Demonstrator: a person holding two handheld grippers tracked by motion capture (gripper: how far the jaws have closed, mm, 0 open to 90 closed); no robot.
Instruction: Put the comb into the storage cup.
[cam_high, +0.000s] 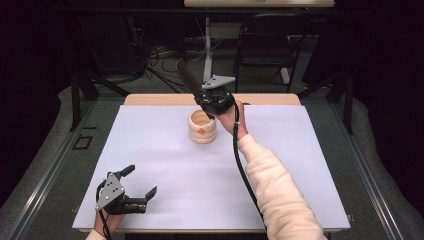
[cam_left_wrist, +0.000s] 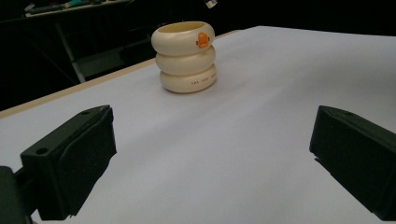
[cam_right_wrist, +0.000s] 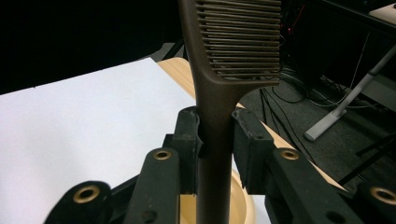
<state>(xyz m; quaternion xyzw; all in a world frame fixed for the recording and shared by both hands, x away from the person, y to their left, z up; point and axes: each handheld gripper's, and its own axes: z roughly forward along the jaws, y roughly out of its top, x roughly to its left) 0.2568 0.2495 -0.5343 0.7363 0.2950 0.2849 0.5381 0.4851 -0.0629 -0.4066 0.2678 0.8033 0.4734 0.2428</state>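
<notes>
item: dark brown plastic comb (cam_right_wrist: 219, 93), clamped by its handle in the right gripper (cam_high: 214, 101), centre frame, over the cream ringed holder (cam_high: 202, 127). left gripper (cam_high: 140, 184) released, lower left. step: insertion; next, likely lowering the handle straight in.

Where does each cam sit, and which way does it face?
High view: above the near table edge, looking forward and down; right sleeve, both tongs.
Left gripper view: low over the white mat, facing the cream ringed holder; left tongs open.
Right gripper view: on the right tongs, looking along the brown comb clamped in them, holder rim below.
Shared: all three show the holder.
</notes>
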